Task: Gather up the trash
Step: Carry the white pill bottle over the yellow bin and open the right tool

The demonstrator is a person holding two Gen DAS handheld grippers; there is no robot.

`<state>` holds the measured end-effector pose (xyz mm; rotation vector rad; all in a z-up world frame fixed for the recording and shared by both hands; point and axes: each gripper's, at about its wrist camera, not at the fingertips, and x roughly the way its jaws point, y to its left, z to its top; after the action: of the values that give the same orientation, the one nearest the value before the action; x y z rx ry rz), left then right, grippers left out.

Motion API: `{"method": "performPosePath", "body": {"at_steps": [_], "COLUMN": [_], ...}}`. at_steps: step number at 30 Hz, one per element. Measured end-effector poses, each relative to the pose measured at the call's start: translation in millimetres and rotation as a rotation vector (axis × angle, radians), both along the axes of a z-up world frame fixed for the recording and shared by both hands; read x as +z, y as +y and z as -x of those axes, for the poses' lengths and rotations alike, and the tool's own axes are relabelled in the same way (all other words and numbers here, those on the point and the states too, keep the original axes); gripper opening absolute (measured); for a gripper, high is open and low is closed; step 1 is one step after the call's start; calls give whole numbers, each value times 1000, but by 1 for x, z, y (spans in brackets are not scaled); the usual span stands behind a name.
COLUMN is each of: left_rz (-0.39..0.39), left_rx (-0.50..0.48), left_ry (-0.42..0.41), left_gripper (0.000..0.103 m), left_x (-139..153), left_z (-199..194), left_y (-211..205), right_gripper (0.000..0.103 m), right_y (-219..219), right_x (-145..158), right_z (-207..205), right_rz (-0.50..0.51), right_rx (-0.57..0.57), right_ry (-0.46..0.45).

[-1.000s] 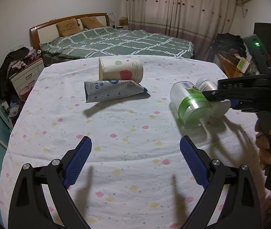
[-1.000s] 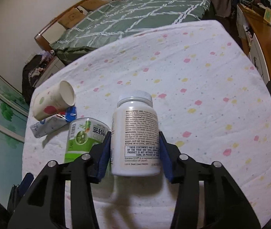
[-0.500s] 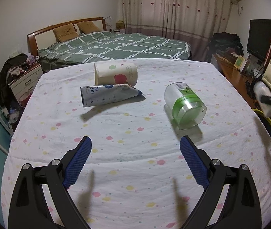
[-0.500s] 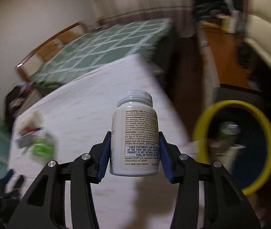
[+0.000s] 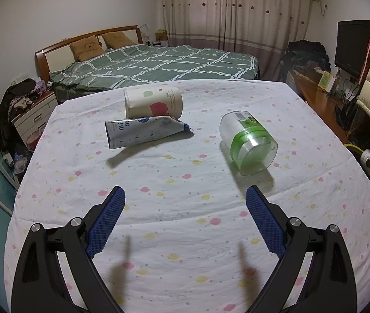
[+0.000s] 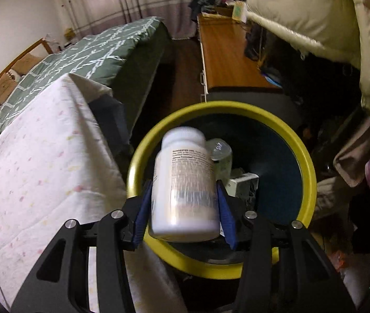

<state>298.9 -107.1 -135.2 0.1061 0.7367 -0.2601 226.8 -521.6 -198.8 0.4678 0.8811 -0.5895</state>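
The right gripper (image 6: 183,206) has swung away from the desk (image 6: 41,156) since a second ago and now hangs off its right edge, over a round bin with a yellow rim (image 6: 307,167). Its jaws remain clamped part-way on the white pill bottle (image 6: 185,190), pads pressed on either side of the lower body, cap pointing away from the camera. The bottle now looks tilted and blurred, where earlier it sat upright and sharp. Inside the bin lie a clear bottle (image 6: 220,151) and a small white box (image 6: 244,185), both beyond the held bottle.

A second ago the right gripper was beside the clear green-banded jar (image 5: 247,143) on the desk, gripping the pill bottle there; in the left wrist view that spot is now bare, and only the gripper's tip with the bottle's white cap shows past the right edge of the desk.

The left gripper (image 5: 185,221) has barely shifted. It hovers over the near part of the flowered cloth with its jaws wide apart and nothing between them.

Left on the desk are three pieces: the jar on its side toward the right edge, the paper cup (image 5: 153,103) on its side near the far edge, and the flattened white tube (image 5: 143,131) lying just in front of the cup, touching it. None has moved.
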Motion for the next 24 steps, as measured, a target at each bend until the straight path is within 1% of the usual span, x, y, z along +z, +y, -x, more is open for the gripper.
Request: {"method": "performPosePath", "body": {"at_steps": [2,3,4,10,12,19,22,24], "left_rz": [0,0,-2,-19,-19,-6,29,38], "left_rx": [1,0,0,-3,-9,-26,-34,-16], "left_ry": [2,2,1,-9,-5,52,100,113], "left_gripper": [92,92,92,93,93,93,93,93], "left_x": [0,0,0,0,0,-1,7,11], "left_z": [0,0,0,1,1,-1,-10,-19], "left_y": [0,0,0,-2,-4,-16,-27,-34], "right_gripper": [50,54,55,55,57,58,58,58], "right_y": [-3,-3,-2,2,4,13,13,11], "right_x": [-2,0,2,5,6,14,16,14], "right_z": [2,3,4,7,7,7,9,9], "right_rz": [-16,-4,9,41,51,100,101,85], "right_rx": [-7,-15,-17,-22,-23,-13,-15,-11], "right_ry": [-11,-13,-14,-29,-34,-46,-59,-61]}}
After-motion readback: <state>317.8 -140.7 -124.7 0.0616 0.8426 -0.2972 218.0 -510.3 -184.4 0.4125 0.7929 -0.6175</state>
